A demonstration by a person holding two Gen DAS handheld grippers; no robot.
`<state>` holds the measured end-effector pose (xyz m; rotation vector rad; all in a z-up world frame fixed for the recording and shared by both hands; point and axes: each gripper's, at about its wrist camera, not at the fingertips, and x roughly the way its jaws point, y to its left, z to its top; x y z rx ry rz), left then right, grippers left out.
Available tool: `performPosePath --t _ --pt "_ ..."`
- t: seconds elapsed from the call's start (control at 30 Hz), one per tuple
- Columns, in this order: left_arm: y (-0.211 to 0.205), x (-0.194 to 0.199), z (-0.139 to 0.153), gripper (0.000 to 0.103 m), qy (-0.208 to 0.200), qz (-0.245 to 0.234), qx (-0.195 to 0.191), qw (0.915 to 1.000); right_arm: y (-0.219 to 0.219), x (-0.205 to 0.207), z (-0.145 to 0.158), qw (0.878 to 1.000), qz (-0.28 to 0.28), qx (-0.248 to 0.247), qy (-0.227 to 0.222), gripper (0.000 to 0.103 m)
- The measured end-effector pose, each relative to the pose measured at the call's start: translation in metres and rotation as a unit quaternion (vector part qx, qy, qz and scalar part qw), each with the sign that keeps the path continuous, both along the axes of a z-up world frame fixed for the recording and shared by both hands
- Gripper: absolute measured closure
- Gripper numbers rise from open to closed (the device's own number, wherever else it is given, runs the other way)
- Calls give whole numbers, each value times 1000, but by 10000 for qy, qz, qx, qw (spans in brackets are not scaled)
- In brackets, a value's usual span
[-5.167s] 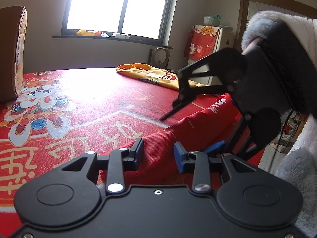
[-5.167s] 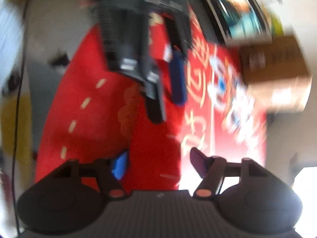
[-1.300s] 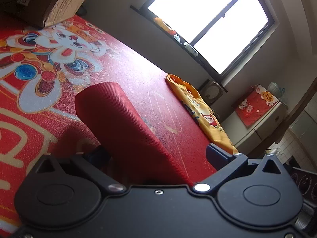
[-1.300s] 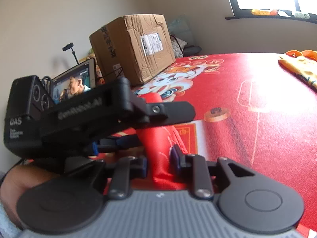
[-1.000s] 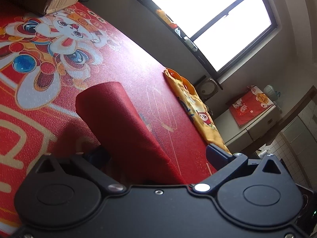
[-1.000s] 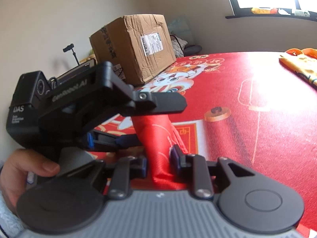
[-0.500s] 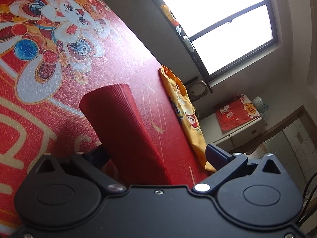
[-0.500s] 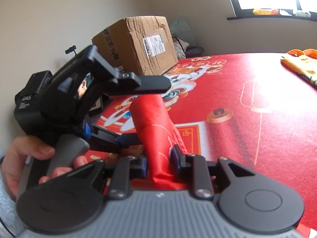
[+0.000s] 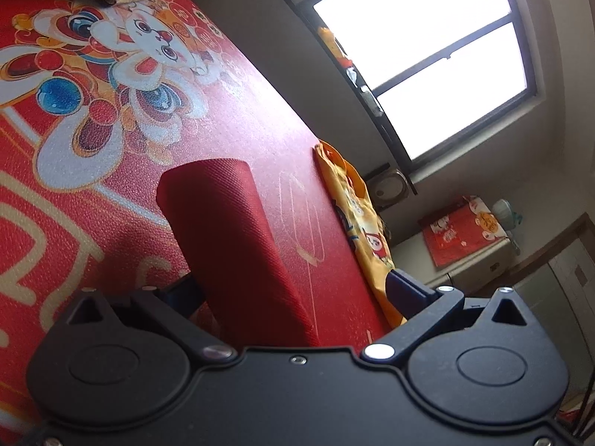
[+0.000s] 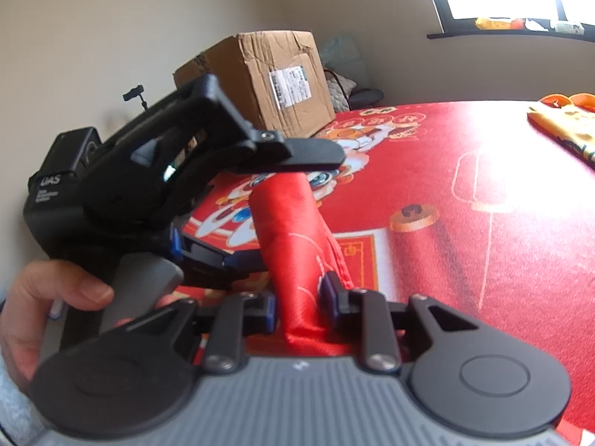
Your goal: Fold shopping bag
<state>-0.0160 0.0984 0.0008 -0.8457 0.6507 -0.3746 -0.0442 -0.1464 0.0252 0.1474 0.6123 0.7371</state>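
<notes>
The red shopping bag (image 10: 293,245) is gathered into a narrow upright roll above the red printed tablecloth (image 10: 483,223). My right gripper (image 10: 301,308) is shut on its lower end, blue pads pressing both sides. In the left wrist view the same bag (image 9: 230,238) stands between the wide-apart fingers of my left gripper (image 9: 293,290), near the left finger and well clear of the right finger (image 9: 405,290). Seen from the right wrist, the left gripper is rolled on its side, with one finger (image 10: 305,156) over the roll's top and the other low beside it.
A cardboard box (image 10: 275,81) stands at the table's far left. A yellow bag (image 9: 357,219) lies by the far edge under the window (image 9: 427,59). A person's hand (image 10: 48,297) holds the left gripper's handle. A low cabinet with a red cover (image 9: 461,238) stands beyond the table.
The left gripper has rolled about its own axis around the bag, its upper finger swinging up and right in the right wrist view. The right gripper and the bag have kept still.
</notes>
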Motion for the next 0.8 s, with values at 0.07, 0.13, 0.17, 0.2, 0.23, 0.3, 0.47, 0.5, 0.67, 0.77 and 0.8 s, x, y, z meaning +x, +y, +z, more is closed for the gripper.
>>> performPosePath --t 0.07,0.13,0.17,0.2,0.23,0.3,0.47,0.5,0.67,0.77,0.8 --pt "-5 0 0 1 -41 88 22 10000 -1 1 0 10000 -29 25 7 77" --pt "-9 0 1 1 -81 150 20 9999 -3 1 0 9999 -81 79 21 77" --pt "-10 0 1 1 -88 170 16 9998 -4 2 0 9999 -108 107 30 77" --pt "-12 1 2 1 -92 201 6 9998 -5 2 0 9998 -135 135 40 77" --pt "-13 2 2 1 -92 228 -11 9997 -6 2 0 9997 -162 162 46 77" --pt "-15 2 2 1 -96 260 -47 9996 -8 2 0 9995 -217 216 59 78" --pt "-13 0 1 1 -85 144 -167 9997 -11 3 0 9993 -228 296 102 78" --pt "-9 -1 0 1 -74 115 -288 9995 -12 2 0 9992 -223 325 103 78" --pt "5 -3 -5 1 -64 31 -834 9965 -20 3 0 9977 -275 608 131 79" --pt "4 -3 -5 1 -90 28 -815 9966 -24 4 -2 9970 -270 702 157 79" --pt "4 -3 -5 1 -97 26 -799 9968 -23 3 -2 9973 -262 674 140 79"
